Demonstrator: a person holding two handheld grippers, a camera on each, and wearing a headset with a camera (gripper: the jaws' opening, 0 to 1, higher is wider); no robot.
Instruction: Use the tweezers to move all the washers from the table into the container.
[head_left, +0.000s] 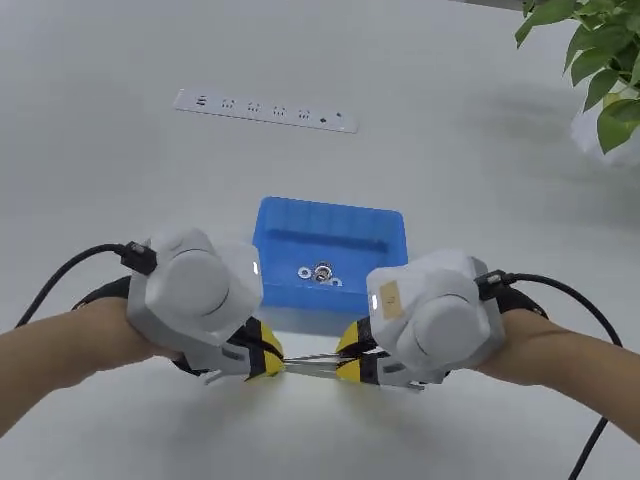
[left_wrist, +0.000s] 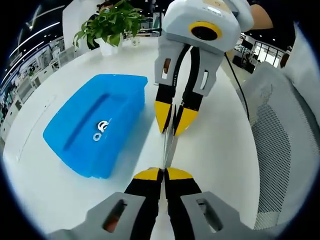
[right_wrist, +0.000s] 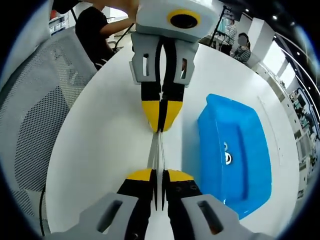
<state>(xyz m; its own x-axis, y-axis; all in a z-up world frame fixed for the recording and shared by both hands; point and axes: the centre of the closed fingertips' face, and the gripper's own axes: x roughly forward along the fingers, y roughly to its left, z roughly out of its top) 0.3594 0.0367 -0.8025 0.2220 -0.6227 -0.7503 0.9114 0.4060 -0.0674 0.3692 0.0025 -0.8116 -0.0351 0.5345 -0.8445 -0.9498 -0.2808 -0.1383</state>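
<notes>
In the head view the blue container (head_left: 278, 218) sits on the white table (head_left: 450, 150), nearer to the person than the power strip (head_left: 265, 110). A small cluster of washers (head_left: 321, 272) lies on the container's floor. I can make out no washer on the tabletop around the container, so the job looks done or very nearly so, though parts of the table are hidden under the grippers. On the near side of the container the left gripper (head_left: 272, 362) and the right gripper (head_left: 345, 366) point at each other, and the tweezers (head_left: 310, 361) bridge the gap between them. In the left gripper view the left gripper (left_wrist: 163, 174) has its yellow-tipped jaws pressed together on the near end of the tweezers (left_wrist: 168, 146). The tweezers run straight ahead to the right gripper (left_wrist: 173, 124), which pinches their far end. The container (left_wrist: 127, 97) lies to the left of the tweezers with the washers (left_wrist: 100, 129) inside, well apart from both claws. In the right gripper view the right gripper (right_wrist: 159, 176) is clamped on the tweezers (right_wrist: 157, 147), whose two thin arms pass between its jaws. The left gripper (right_wrist: 161, 120) grips the tweezers' other end with its jaws together. The container (right_wrist: 250, 180) lies to the right of the tweezers, and its washers (right_wrist: 227, 155) rest on the floor inside, touched by neither the tweezers nor a claw.
</notes>
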